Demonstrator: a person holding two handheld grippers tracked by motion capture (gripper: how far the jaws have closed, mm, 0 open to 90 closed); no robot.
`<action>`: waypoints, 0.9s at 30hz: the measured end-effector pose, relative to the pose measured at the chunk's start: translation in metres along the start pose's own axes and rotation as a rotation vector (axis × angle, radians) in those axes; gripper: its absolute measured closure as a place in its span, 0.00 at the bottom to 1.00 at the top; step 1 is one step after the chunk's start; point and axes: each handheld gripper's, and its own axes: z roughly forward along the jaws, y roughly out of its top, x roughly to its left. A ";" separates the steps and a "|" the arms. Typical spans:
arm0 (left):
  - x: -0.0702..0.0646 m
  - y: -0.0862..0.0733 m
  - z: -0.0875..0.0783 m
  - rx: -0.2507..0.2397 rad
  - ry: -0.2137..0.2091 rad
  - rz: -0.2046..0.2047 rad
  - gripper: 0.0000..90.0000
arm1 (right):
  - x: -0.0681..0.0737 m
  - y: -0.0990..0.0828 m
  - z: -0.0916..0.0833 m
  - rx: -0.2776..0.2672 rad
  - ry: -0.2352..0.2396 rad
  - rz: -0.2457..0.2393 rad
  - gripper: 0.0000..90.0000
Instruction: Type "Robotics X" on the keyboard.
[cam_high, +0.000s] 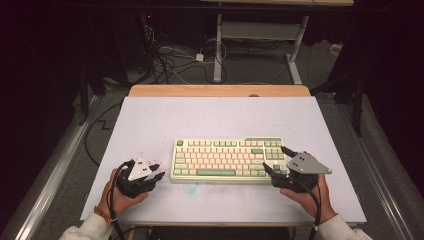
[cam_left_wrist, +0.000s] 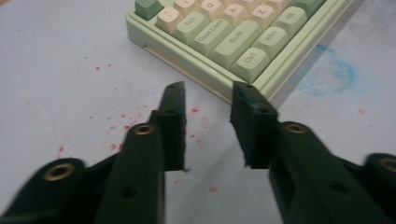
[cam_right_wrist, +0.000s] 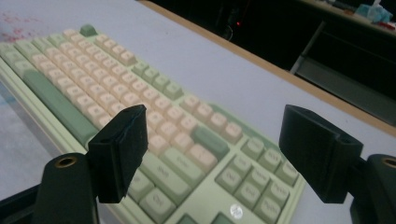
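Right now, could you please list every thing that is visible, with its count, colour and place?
Keyboard: one, pale green with pink and green keys, middle of the table near the front edge.
Table: one, white top with a wooden far edge; red specks front left, a blue smudge by the keyboard's front.
Desk frame: one, white, on the floor behind the table.
Cables: several, dark, on the floor behind.
Left gripper: one, black, left of the keyboard, jaws apart, nothing between them.
Right gripper: one, black, at the keyboard's right end, jaws wide open.
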 end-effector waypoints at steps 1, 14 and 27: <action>0.001 0.000 -0.001 -0.007 -0.016 -0.009 0.82 | 0.000 -0.003 -0.002 0.010 0.003 0.005 0.27; 0.001 0.033 0.002 -0.040 -0.084 0.020 0.97 | 0.007 -0.025 -0.010 0.062 -0.003 -0.003 0.27; -0.025 0.089 0.043 0.002 -0.167 0.145 0.97 | 0.011 -0.026 -0.004 0.078 0.009 -0.031 0.27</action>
